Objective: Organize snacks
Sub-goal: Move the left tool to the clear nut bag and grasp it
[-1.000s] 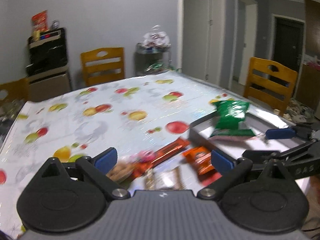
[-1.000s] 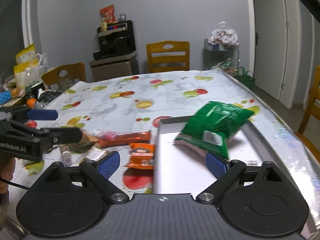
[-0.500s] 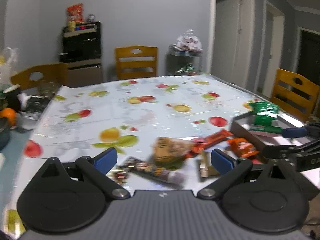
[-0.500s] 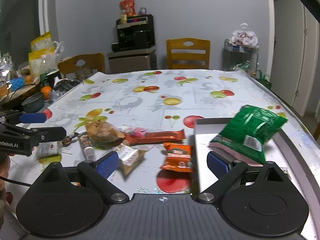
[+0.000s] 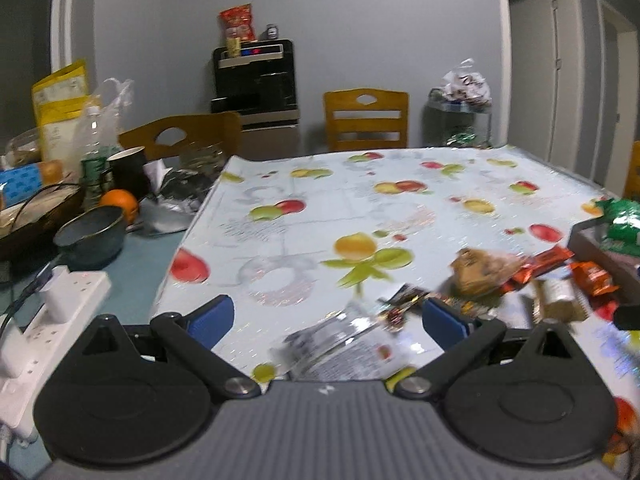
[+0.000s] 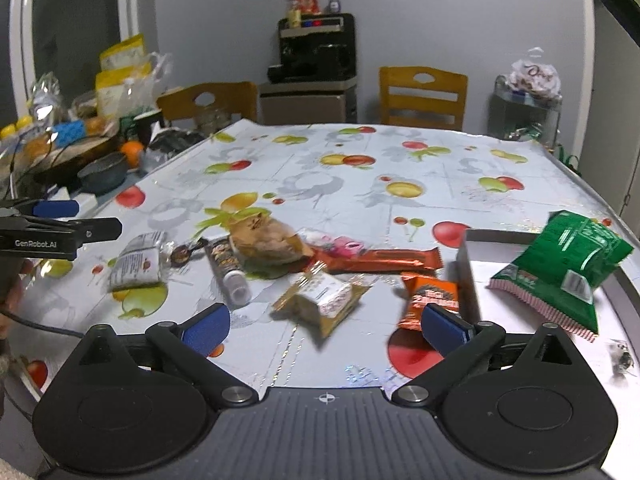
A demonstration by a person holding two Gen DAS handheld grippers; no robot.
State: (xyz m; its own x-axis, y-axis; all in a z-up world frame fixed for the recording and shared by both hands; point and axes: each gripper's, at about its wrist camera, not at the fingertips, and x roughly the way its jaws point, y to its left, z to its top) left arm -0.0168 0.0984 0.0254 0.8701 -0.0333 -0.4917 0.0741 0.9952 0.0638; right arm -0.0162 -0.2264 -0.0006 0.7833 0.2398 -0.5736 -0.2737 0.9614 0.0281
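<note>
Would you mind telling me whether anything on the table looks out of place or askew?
The green snack bag lies tilted across the tray, its top corner overhanging the far rim. The other snacks, such as the orange bar, lie scattered on the tablecloth outside the tray.

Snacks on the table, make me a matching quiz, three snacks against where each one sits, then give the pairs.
Things:
1. green bag
2. long orange bar
3. white packet

Places:
A. leftmost in the pile, nearest the left gripper
B. on the tablecloth, just left of the tray
C. in the tray

Pairs: 1-C, 2-B, 3-A
</note>
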